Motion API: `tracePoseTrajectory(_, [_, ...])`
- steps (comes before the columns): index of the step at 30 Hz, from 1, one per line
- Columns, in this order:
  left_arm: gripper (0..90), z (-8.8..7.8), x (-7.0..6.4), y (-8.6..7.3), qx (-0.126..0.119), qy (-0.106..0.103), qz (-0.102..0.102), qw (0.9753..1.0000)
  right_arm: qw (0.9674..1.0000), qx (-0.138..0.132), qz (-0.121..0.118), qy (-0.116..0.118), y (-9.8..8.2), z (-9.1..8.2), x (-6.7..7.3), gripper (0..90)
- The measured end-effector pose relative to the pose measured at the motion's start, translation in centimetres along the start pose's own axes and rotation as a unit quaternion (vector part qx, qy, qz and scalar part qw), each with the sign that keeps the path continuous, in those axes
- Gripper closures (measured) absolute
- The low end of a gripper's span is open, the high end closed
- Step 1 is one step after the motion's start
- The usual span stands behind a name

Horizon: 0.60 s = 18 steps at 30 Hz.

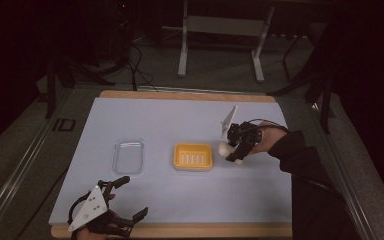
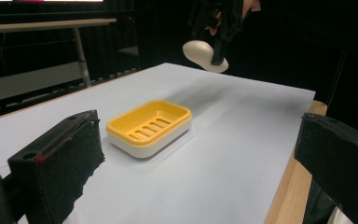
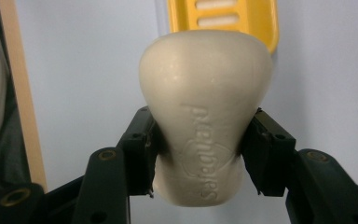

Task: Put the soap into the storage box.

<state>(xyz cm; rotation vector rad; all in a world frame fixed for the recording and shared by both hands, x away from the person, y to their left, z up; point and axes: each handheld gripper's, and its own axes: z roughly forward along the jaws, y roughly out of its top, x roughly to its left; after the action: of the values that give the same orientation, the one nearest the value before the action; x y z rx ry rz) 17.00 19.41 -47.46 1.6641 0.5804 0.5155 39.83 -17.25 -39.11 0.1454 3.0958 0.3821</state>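
Note:
A cream bar of soap (image 3: 205,107) with an embossed word is clamped at its narrow waist between the two black jaws of my right gripper (image 3: 200,149), held above the sheet. From above, the soap (image 1: 226,148) hangs in my right gripper (image 1: 236,148) just right of the yellow soap dish (image 1: 193,156). The left gripper view shows the soap (image 2: 204,53) in the air beyond the slotted dish (image 2: 149,126). At the near left corner my left gripper (image 1: 130,197) stands open with nothing between its jaws.
A clear plastic lid or tray (image 1: 128,155) lies left of the dish. A pale blue sheet (image 1: 180,120) covers the wooden tabletop (image 1: 180,230). A metal table frame (image 1: 220,35) stands on the floor beyond.

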Motion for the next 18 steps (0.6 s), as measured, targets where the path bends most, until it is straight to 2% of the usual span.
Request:
tracePoseTrajectory(8, [1.1,0.0,0.0,0.0,0.000,0.000,0.000,1.0000,0.9998,-0.009,-0.016,-0.007,1.5,-0.8,0.1,49.7])
tracePoseTrajectory(18, [1.1,-0.1,0.0,0.0,0.000,0.000,0.001,1.0000,0.9989,-0.023,-0.038,-0.015,3.2,-1.0,0.4,49.7])
